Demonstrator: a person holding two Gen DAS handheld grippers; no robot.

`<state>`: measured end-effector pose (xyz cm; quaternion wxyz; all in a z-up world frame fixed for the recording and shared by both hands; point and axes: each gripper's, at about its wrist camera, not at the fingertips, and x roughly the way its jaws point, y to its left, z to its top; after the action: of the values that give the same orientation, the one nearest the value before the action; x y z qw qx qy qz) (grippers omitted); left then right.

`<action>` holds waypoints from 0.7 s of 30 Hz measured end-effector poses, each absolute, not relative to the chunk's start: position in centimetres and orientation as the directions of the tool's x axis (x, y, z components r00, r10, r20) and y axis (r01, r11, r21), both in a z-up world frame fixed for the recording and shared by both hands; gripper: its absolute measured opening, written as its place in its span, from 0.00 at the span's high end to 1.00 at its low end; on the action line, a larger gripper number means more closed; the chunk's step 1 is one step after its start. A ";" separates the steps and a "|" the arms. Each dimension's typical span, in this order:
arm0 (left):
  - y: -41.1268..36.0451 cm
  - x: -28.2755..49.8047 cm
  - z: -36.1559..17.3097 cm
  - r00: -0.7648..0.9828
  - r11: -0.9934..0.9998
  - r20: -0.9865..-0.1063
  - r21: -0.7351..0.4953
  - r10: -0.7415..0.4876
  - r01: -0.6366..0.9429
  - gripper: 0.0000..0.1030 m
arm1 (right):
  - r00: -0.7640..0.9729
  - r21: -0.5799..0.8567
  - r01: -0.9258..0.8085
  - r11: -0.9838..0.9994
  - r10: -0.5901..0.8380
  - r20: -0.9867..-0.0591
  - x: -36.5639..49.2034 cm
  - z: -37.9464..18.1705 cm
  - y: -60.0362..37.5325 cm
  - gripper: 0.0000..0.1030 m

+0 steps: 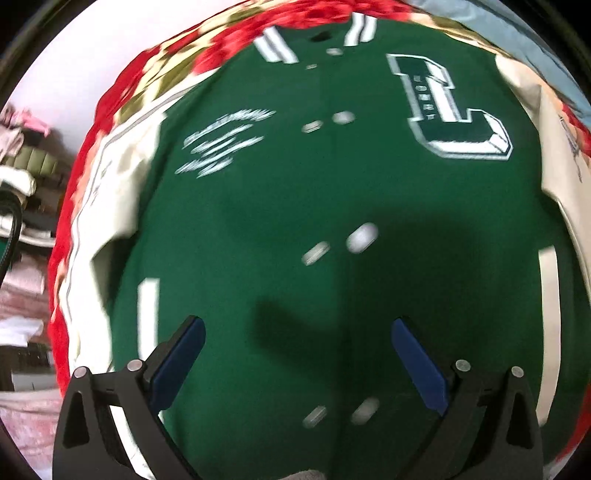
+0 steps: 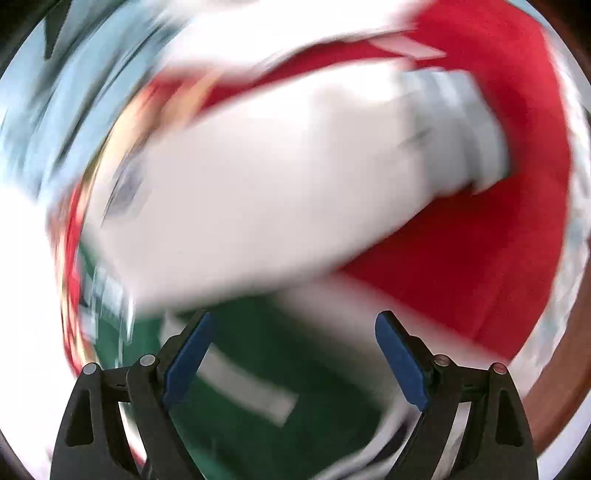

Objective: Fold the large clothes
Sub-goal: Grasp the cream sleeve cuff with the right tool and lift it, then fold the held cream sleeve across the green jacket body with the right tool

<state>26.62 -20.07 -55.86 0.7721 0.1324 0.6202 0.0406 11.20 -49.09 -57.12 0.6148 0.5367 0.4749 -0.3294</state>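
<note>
A green varsity jacket (image 1: pixel 295 192) with cream sleeves, white snaps and a big letter patch (image 1: pixel 454 107) lies spread flat, front up, on a red floral blanket (image 1: pixel 122 92). My left gripper (image 1: pixel 297 332) is open and empty, hovering over the jacket's lower front by the snap line. In the blurred right wrist view, the jacket's cream sleeve (image 2: pixel 258 184) with a grey striped cuff (image 2: pixel 461 122) stretches across the red blanket (image 2: pixel 480 258). My right gripper (image 2: pixel 293 328) is open and empty above the jacket's green side (image 2: pixel 258 350) near the sleeve.
Piles of folded clothes and pink fabric (image 1: pixel 22 206) sit off the blanket's left edge. A light blue cloth (image 1: pixel 491 22) lies beyond the jacket's far right, and it also shows in the right wrist view (image 2: pixel 55 110). A brown edge (image 2: pixel 554 387) curves at the right.
</note>
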 end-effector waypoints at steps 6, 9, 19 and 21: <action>-25.6 30.1 -59.6 0.257 0.934 -0.928 0.318 0.271 0.161 0.00 | 0.556 0.555 0.828 -0.078 -0.018 -0.831 8.2 -60.5 -55.6 0.22; -26.7 31.1 -59.0 0.277 0.928 -0.924 0.322 0.265 0.186 0.00 | 0.552 0.557 0.828 -0.066 -0.084 -0.830 10.0 -60.2 -56.0 0.80; -15.7 38.5 -53.6 0.322 0.959 -0.904 0.279 0.280 -0.050 0.00 | 0.701 0.618 0.650 0.442 -0.034 -0.713 26.0 -44.8 -51.8 0.85; -12.3 39.5 -52.7 0.318 0.956 -0.902 0.271 0.292 -0.110 0.00 | 0.714 0.599 0.566 0.566 0.027 -0.700 30.6 -41.6 -47.7 0.85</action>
<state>39.46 -12.32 -52.71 0.8078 0.0799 0.5706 0.1245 30.59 -47.67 -41.58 0.8167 0.4356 0.3406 -0.1649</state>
